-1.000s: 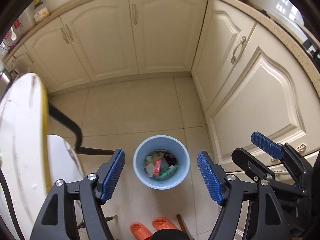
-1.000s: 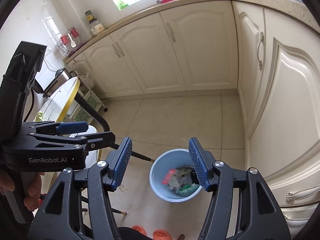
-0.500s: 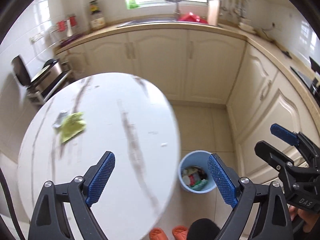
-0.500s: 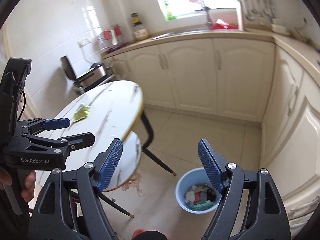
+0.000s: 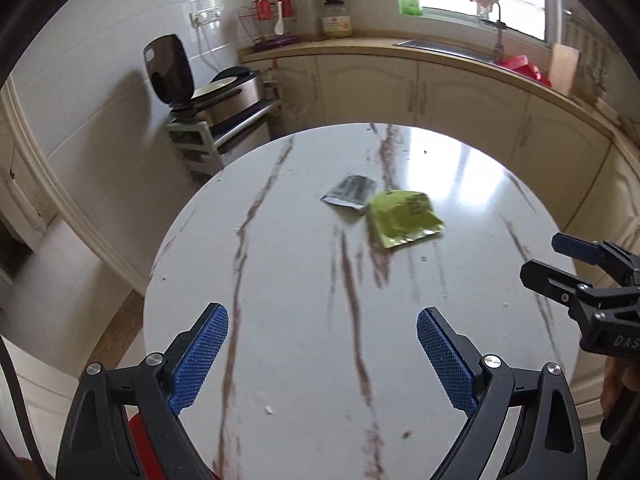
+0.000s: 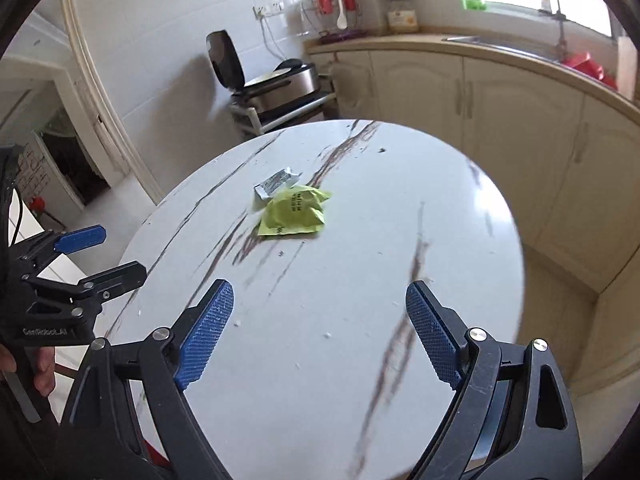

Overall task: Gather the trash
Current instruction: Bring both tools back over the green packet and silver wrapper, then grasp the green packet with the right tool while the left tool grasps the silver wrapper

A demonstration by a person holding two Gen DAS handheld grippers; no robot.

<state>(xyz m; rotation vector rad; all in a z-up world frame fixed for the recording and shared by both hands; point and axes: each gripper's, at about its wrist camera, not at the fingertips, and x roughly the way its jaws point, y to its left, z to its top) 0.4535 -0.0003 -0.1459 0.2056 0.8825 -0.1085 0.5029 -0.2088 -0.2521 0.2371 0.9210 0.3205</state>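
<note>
Both grippers hang over a round white marble-look table (image 5: 280,280) with brown veins, neither holding anything; left gripper (image 5: 322,350) fills the bottom of the left wrist view, blue pads spread wide with only bare tabletop between them; right gripper (image 6: 319,330) sits at the bottom of the right wrist view, jaws opening, already wide apart, nothing between them either; trash lies near the middle of the table, above and ahead of both sets of pads and well apart from them: a yellow-green wrapper (image 5: 404,218) lying flat and a small silver wrapper (image 5: 350,193) just beside it, on its upper left, edges touching or overlapping, cannot tell which; a few white crumbs (image 6: 328,335) scattered on the tabletop; in the left wrist view the right gripper shows at the right edge, held by a hand (image 5: 618,380); in the right wrist view the left gripper shows at the left edge, with fingers (image 6: 42,372) on its handle; behind the table, cream cabinets (image 5: 460,96) under a counter, a sink by the window at upper right, and an appliance with a raised black lid (image 5: 170,68) on a small rack at upper left
</note>
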